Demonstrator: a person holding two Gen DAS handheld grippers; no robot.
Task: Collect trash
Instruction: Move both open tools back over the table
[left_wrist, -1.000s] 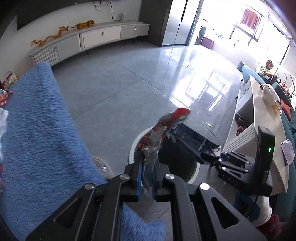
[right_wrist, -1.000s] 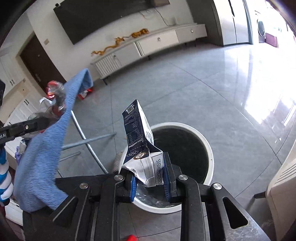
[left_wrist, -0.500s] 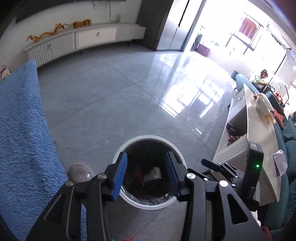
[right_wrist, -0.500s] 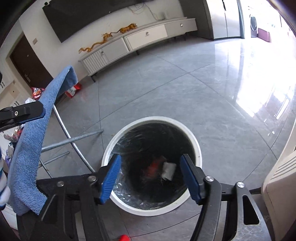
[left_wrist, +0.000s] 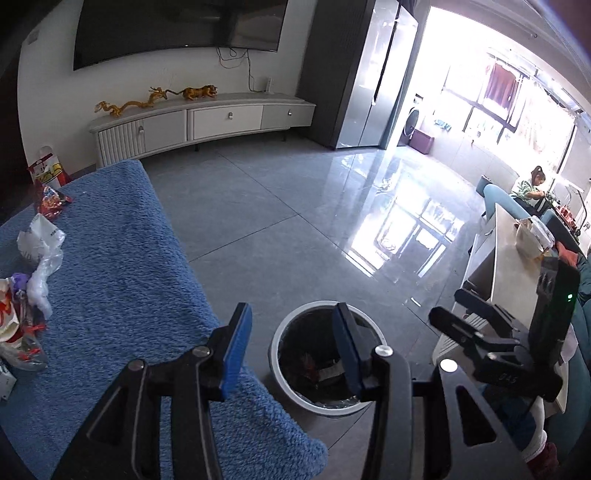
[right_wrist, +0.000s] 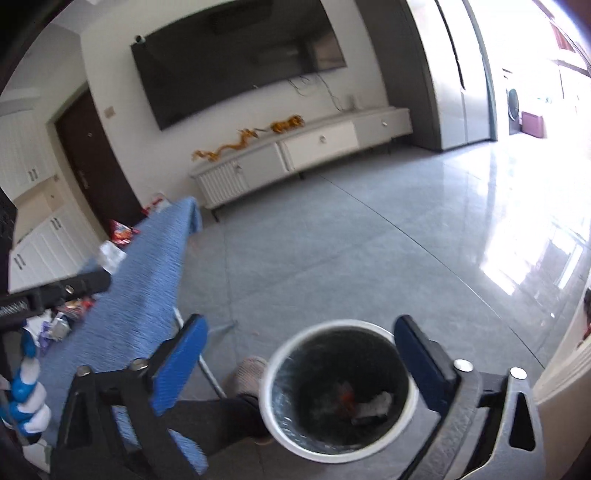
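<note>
We hold the left gripper (left_wrist: 291, 345) and right gripper (right_wrist: 301, 356) spread and empty above the bin (left_wrist: 284, 336); wrappers (left_wrist: 35, 258) litter the blue-covered surface (left_wrist: 122, 258) beside it.

The bin (right_wrist: 338, 391) mouth lies unobstructed; the blue-covered table (left_wrist: 122, 266) edge crowds its left side.

Glossy grey tile floor (left_wrist: 295, 206), wall-mounted television (left_wrist: 177, 29) above a white cabinet (left_wrist: 207, 122), sunlit windows (left_wrist: 517, 92).

Trash bin (left_wrist: 280, 343) on the floor (left_wrist: 295, 221) right of the table (left_wrist: 122, 266), wrappers (left_wrist: 33, 258) on the table's left part.
</note>
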